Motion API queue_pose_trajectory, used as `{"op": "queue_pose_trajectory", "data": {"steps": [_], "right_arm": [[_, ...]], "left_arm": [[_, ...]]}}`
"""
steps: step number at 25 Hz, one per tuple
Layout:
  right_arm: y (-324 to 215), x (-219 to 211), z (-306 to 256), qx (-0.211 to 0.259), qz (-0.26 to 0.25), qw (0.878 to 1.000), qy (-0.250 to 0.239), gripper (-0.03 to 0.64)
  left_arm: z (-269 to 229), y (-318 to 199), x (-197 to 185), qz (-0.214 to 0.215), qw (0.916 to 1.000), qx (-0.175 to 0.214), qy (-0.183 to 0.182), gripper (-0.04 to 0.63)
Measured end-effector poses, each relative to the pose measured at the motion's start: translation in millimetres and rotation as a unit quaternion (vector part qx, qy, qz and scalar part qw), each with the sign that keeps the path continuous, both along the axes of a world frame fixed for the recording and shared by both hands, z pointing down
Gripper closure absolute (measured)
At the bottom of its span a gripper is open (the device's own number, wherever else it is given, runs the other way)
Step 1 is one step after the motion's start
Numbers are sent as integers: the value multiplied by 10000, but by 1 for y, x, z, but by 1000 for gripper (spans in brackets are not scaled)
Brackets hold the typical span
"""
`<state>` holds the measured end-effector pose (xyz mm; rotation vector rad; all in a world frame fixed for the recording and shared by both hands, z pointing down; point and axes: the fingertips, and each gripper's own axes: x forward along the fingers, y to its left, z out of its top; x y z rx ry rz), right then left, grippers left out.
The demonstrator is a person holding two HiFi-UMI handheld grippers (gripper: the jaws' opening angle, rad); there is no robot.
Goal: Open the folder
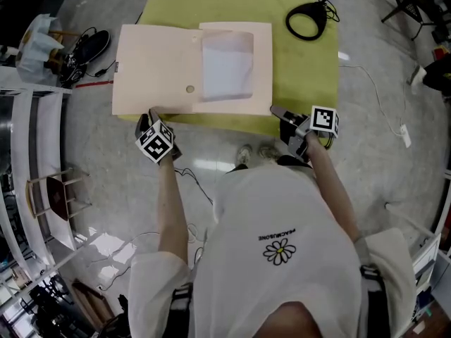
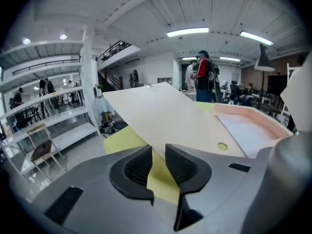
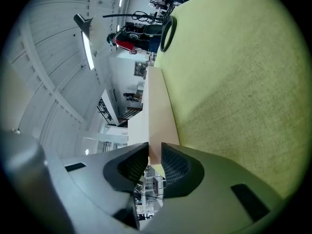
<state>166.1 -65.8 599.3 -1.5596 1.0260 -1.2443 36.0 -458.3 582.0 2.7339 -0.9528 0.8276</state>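
Right tongs (image 1: 277, 111) tight on folder (image 1: 161, 69) edge, left tongs (image 1: 150, 114) apart beside it, black ring (image 1: 306, 21) beyond

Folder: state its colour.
The folder is pale peach; the head view shows it best.

Your head camera looks steeply down on the worktop (image 1: 310, 69). The cameras on your left tool (image 2: 157, 162) and right tool (image 3: 155, 162) sit close behind the tips, facing forward low across the folder (image 1: 162, 69), which all three views share.
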Motion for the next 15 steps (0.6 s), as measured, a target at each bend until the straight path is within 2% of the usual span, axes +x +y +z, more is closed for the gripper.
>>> {"op": "queue_pose_trajectory", "data": {"steps": [2,6,15], "right_arm": [[0,0,0,15,5,10000,-1,540],[0,0,0,23,5,10000,16,541],[-1,-1,0,139,55,9999,-52,540]], "left_arm": [[3,-1,0,-3,9999,116,-121,509],[8,-3,-1,-82,9998,7,-156,502],[20,-7,1,303,9968,174,-714,467]]}}
